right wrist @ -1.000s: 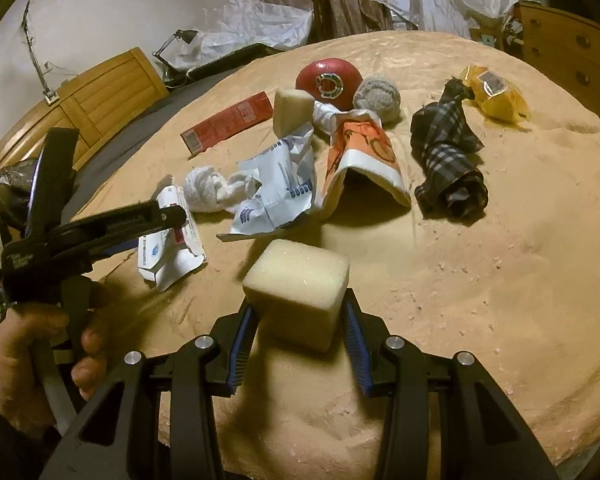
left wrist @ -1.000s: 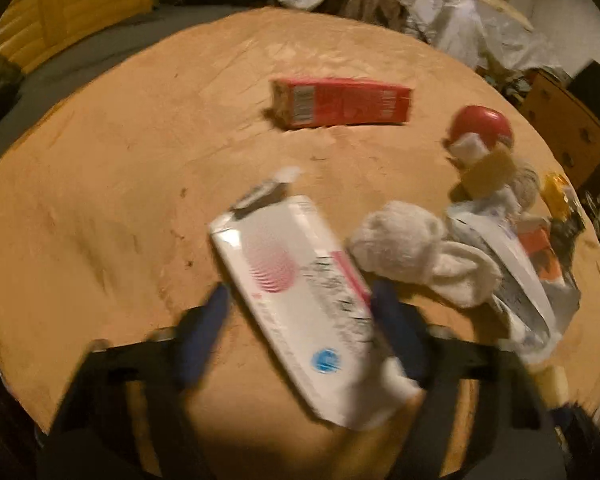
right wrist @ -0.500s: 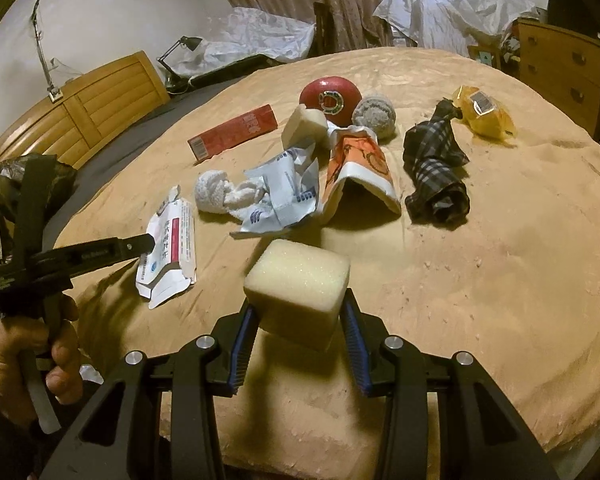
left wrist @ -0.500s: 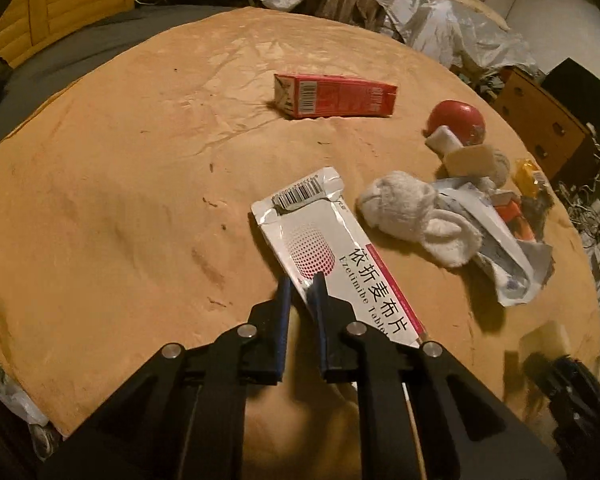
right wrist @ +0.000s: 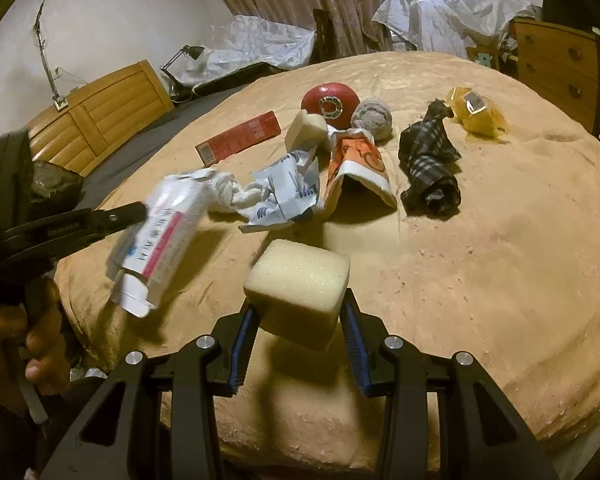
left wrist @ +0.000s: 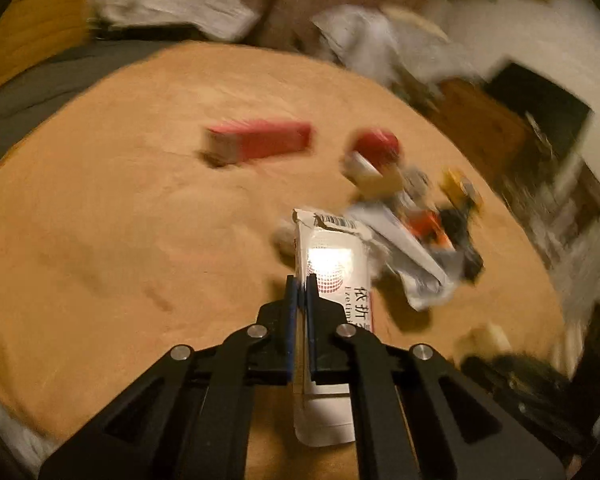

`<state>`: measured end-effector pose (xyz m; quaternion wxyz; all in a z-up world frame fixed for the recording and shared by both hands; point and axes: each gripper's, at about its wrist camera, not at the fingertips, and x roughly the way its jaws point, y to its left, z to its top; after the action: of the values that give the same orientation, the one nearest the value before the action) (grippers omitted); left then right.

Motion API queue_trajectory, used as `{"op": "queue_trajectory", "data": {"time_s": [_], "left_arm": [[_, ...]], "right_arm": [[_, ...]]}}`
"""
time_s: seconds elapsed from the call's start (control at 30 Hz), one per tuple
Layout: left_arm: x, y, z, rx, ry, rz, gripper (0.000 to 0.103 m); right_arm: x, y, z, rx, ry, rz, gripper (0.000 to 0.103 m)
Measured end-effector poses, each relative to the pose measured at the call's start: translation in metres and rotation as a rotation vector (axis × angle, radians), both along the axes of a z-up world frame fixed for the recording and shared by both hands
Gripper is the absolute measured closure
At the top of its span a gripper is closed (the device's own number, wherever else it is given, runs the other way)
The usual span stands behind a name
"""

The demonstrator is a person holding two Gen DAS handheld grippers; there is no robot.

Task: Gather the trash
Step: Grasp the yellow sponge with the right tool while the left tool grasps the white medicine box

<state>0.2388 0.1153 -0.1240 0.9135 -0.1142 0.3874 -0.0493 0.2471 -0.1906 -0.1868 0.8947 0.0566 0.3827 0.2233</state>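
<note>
My left gripper (left wrist: 300, 280) is shut on the edge of a flattened white medicine box (left wrist: 332, 272) with red print and holds it clear of the tan bed cover (left wrist: 120, 240). The right wrist view shows that same box (right wrist: 160, 236) hanging from the left gripper (right wrist: 140, 210) at the left, a hand gripping the handle below. My right gripper (right wrist: 298, 300) is shut on a pale yellow sponge cube (right wrist: 298, 280), lifted above the cover. More litter lies beyond: a red carton (right wrist: 240, 138), crumpled white-blue paper (right wrist: 288, 192), an orange-white wrapper (right wrist: 358, 164).
On the cover (right wrist: 480, 260) also lie a red ball (right wrist: 332, 104), a grey ball (right wrist: 372, 118), a second sponge (right wrist: 306, 130), a white sock (right wrist: 228, 192), a dark plaid cloth (right wrist: 428, 160) and a yellow packet (right wrist: 476, 114). A wooden headboard (right wrist: 100, 108) stands left, a dresser (right wrist: 556, 60) right.
The left jaws closed on the white box's edge and lifted it off the cover, tilting it upright. The right gripper kept hold of the sponge and shifted slightly.
</note>
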Motion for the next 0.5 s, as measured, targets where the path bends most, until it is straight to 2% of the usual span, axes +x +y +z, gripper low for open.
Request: {"op": "queue_trajectory", "data": {"time_s": [0.07,0.1,0.13,0.2,0.3,0.37,0.4,0.43,0.5], "left_arm": [[0.008,-0.006,-0.002,0.094,0.020,-0.009,0.095],[0.013,-0.007,-0.004,0.090,0.051,-0.022,0.075],[0.015,-0.005,-0.004,0.089,0.063,-0.013,0.041],[0.007,-0.004,0.001,0.104,0.014,0.042,0.013],[0.010,-0.017,-0.014,0.117,0.075,-0.041,0.013],[0.014,-0.027,-0.025,0.200,0.096,-0.053,0.013],[0.017,-0.029,-0.031,0.225,0.109,-0.053,0.017],[0.019,-0.027,-0.036,0.238,0.123,-0.034,0.033],[0.024,-0.015,-0.045,0.180,0.165,0.003,0.053]], "right_arm": [[-0.001,-0.001,-0.001,0.004,0.004,0.002,0.061],[-0.002,-0.001,-0.001,0.003,0.003,0.005,0.061],[-0.003,-0.001,-0.001,0.004,0.004,0.005,0.061],[-0.003,-0.003,0.000,0.011,0.006,0.003,0.061],[-0.001,-0.003,0.004,0.014,0.002,0.010,0.060],[0.001,0.000,0.005,0.007,0.000,0.019,0.060],[0.001,0.001,0.005,0.001,-0.002,0.021,0.060],[0.002,0.002,0.005,-0.014,-0.008,0.021,0.060],[0.003,0.003,0.004,-0.025,-0.010,0.022,0.060]]}}
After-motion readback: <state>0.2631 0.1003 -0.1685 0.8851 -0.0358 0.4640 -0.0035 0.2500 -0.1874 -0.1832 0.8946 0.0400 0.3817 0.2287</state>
